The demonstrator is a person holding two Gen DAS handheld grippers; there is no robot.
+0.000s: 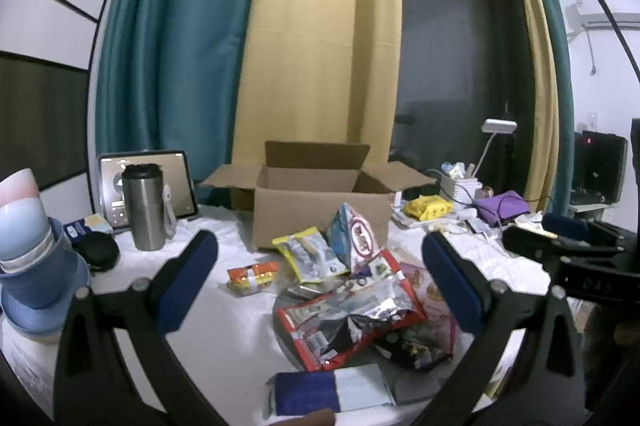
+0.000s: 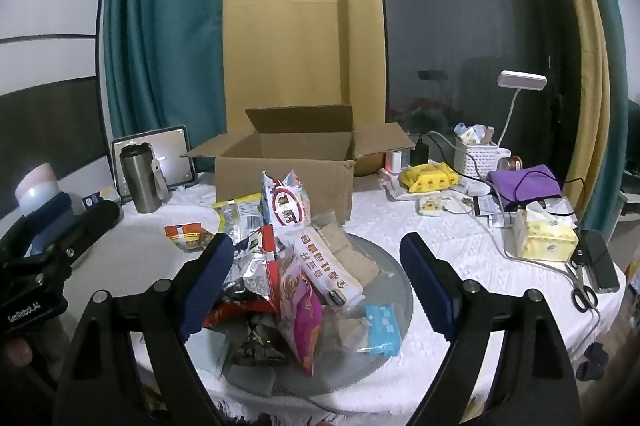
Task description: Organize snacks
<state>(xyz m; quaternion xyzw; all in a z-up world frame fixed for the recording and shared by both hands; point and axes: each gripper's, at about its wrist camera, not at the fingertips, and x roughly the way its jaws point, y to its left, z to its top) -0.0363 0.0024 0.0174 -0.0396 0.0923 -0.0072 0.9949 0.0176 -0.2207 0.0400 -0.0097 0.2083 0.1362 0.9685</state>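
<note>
Right now my left gripper [image 1: 320, 278] has its blue-padded jaws spread wide, holding nothing and touching nothing; it hangs a little nose-down over the white tablecloth [image 1: 224, 330]. My right gripper [image 2: 316, 286] is likewise released and empty, tipped more steeply over the heap of snacks. Between its fingers I see a pink and orange snack bag [image 2: 300, 310], a small light-blue packet [image 2: 382, 326] and a long white pouch with red lettering [image 2: 326, 270], all piled on a round grey tray [image 2: 384, 266]. Through the left camera, a crumpled red and silver foil bag [image 1: 348, 318] lies nearest, with a yellow-edged packet [image 1: 308, 254] beyond. Farther back stands the open brown cardboard box [image 1: 316, 202], flaps up, with a steel travel mug [image 1: 144, 206] to its left.
</note>
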